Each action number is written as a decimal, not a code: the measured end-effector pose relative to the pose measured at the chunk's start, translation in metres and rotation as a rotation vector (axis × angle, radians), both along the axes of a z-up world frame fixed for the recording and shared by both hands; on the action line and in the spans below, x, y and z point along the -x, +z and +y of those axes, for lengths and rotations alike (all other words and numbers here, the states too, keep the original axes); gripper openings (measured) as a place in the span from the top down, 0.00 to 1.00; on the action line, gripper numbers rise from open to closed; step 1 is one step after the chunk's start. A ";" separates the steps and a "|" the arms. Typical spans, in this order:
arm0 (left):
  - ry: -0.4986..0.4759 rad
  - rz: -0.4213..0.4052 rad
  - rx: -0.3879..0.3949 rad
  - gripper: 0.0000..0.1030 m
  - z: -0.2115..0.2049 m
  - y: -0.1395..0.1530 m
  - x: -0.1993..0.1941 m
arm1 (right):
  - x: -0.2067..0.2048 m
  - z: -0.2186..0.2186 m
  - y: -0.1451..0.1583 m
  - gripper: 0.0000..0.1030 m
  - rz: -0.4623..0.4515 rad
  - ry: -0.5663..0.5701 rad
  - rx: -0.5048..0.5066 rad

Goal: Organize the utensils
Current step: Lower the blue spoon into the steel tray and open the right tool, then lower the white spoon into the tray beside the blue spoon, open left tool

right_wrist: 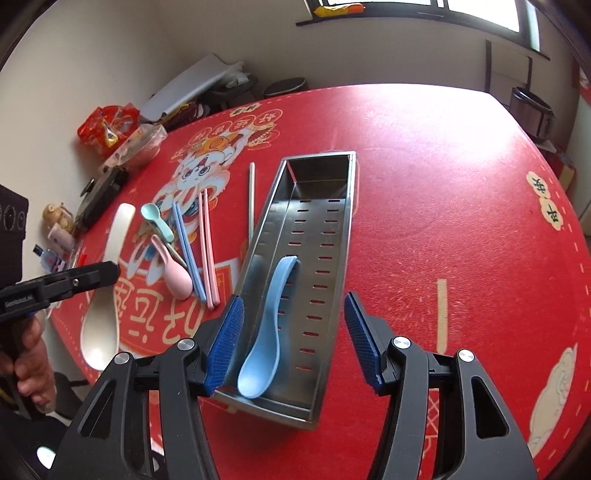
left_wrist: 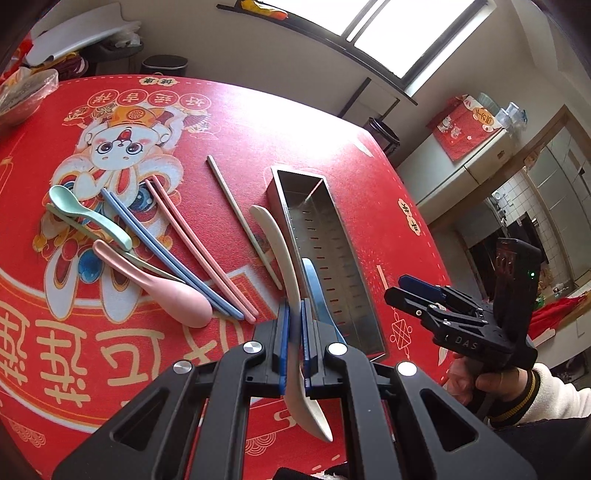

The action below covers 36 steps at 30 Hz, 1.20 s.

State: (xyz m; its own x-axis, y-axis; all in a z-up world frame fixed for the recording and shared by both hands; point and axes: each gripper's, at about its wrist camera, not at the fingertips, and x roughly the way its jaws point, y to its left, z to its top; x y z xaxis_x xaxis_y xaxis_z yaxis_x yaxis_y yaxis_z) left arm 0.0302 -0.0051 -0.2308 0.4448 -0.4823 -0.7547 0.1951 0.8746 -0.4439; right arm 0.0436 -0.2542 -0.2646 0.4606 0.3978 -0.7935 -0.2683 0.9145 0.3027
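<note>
Between my left gripper's (left_wrist: 294, 332) blue pads, pressed tight, I pinch the cream spoon (left_wrist: 286, 295) by its handle, bowl hanging toward me, lifted off the red tablecloth (right_wrist: 443, 184). That printed cloth covers the whole table; a window (left_wrist: 399, 33) glares on its far edge, with clutter and snack bags (right_wrist: 107, 127) at the far left corner. My right gripper (right_wrist: 295, 339) is spread wide and holds nothing, poised over the near end of the steel tray (right_wrist: 343, 236). Inside the tray a blue spoon (right_wrist: 266, 332) lies with its bowl at the near end. Left of the tray, on the cloth, lie a grey chopstick (right_wrist: 251, 195), pink chopsticks (right_wrist: 207, 243), blue chopsticks (right_wrist: 186, 243), a pink spoon (right_wrist: 173, 273) and a mint spoon (right_wrist: 155, 219).
</note>
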 end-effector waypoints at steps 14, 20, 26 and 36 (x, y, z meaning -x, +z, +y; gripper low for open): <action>-0.076 0.080 -0.096 0.94 -0.087 -0.039 -0.025 | -0.003 -0.046 -0.013 0.41 0.031 0.028 -0.015; -0.102 0.101 -0.149 0.94 -0.107 -0.053 -0.042 | -0.006 -0.055 -0.015 0.25 0.045 0.040 -0.045; -0.109 0.119 -0.176 0.94 -0.118 -0.067 -0.053 | -0.009 -0.067 -0.019 0.17 0.040 0.011 -0.066; -0.134 0.133 -0.223 0.94 -0.128 -0.074 -0.058 | -0.017 -0.071 -0.025 0.17 0.054 -0.011 -0.088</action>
